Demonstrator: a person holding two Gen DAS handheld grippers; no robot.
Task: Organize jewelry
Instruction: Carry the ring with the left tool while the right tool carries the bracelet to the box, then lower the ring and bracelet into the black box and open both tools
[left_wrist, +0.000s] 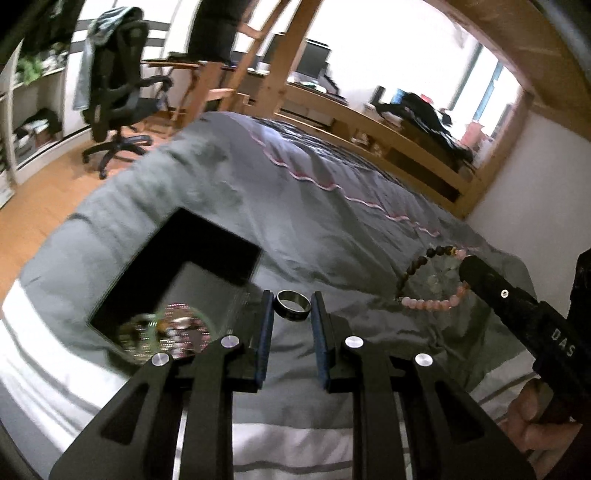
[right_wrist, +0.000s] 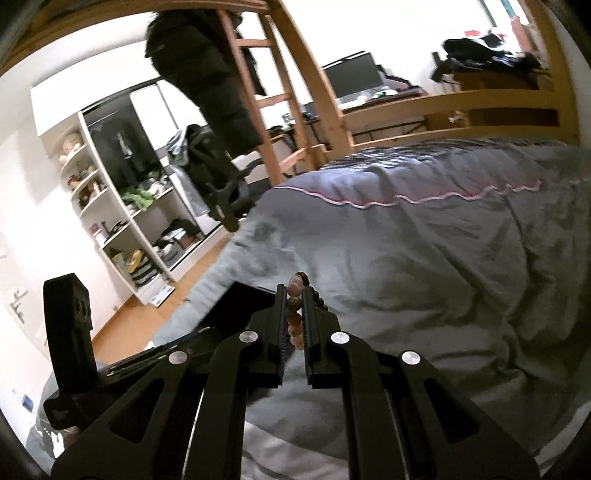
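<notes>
My left gripper (left_wrist: 292, 308) is shut on a dark metal ring (left_wrist: 291, 304) and holds it above the grey bedspread (left_wrist: 332, 206). To its left an open black jewelry box (left_wrist: 177, 273) lies on the bed with beaded jewelry (left_wrist: 170, 332) inside. My right gripper (right_wrist: 294, 299) is shut on a beaded bracelet (right_wrist: 295, 314) of brown, black and pink beads. In the left wrist view the bracelet (left_wrist: 428, 280) hangs from the right gripper's fingers (left_wrist: 484, 273) at the right. The box's edge (right_wrist: 243, 295) shows just left of the right gripper.
A wooden bed frame (left_wrist: 406, 140) and ladder (right_wrist: 255, 74) stand behind the bed. An office chair (left_wrist: 118, 92) and shelves (right_wrist: 122, 221) stand on the wooden floor to the left. A white wall (left_wrist: 535, 184) lies at the right.
</notes>
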